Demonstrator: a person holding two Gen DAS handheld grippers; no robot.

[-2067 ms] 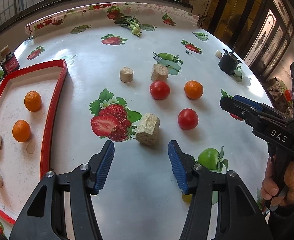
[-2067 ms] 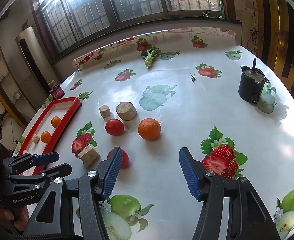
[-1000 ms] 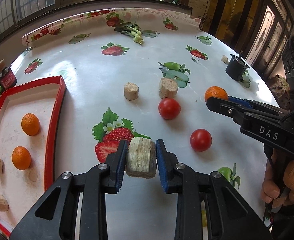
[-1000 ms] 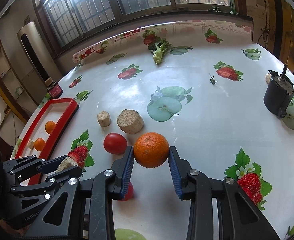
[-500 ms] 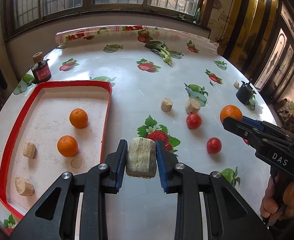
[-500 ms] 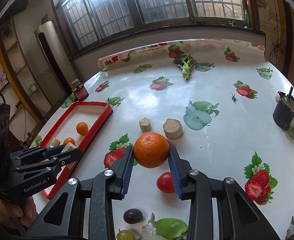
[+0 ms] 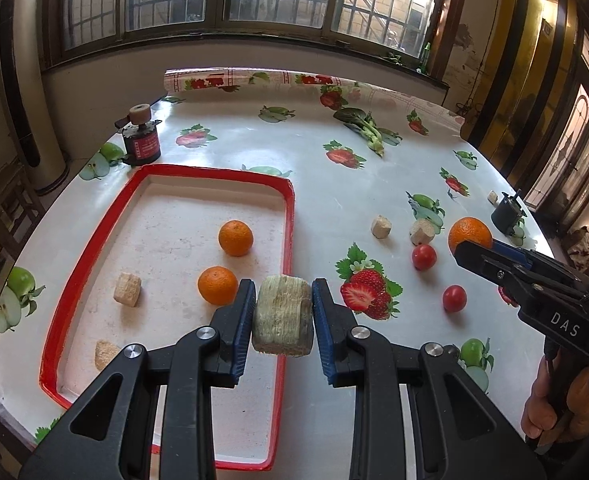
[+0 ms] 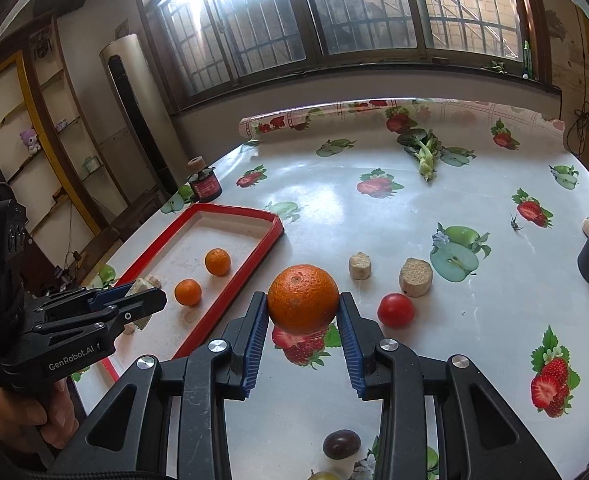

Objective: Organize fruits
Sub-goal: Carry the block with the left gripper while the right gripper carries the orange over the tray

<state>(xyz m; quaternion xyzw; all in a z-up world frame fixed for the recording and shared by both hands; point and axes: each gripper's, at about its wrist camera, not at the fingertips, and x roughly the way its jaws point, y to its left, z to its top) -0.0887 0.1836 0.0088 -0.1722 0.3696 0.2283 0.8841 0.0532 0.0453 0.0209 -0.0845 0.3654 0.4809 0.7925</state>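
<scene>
Both grippers are loaded. Left gripper (image 7: 282, 318) is clamped on a pale, fibrous cut chunk (image 7: 282, 320), carried above the near right rim of the red tray (image 7: 94, 264); right gripper (image 8: 300, 334) is clamped on a large orange (image 8: 302, 298), held off the tablecloth (image 8: 374, 240) to the right of the tray and nearer the strawberry print than the rim.

Inside the tray lie 2 small oranges (image 7: 235, 237) and at least 2 more pale chunks (image 7: 127, 289), so the free floor is toward the far end and the near corner.

Risks as I judge them:
1. The orange is round and pinched only at its sides by narrow pads. A tilt or jolt could roll it out, and on this slick cloth it would run toward the 2 tomatoes (image 8: 395, 310) or off the edge.
2. The chunk sits right over the rim. Released there, it could land on the lip and tip outside.
3. Both grippers head for the same tray; the right one must cross behind the left, and the bodies could knock together.
4. Setting either load down on a small orange would send that fruit rolling against the wall.
5. The chunk looks crumbly; a harder squeeze might break it.

A dark plum-like fruit (image 8: 341, 444) and green ones at the near edge are not yet collected.
</scene>
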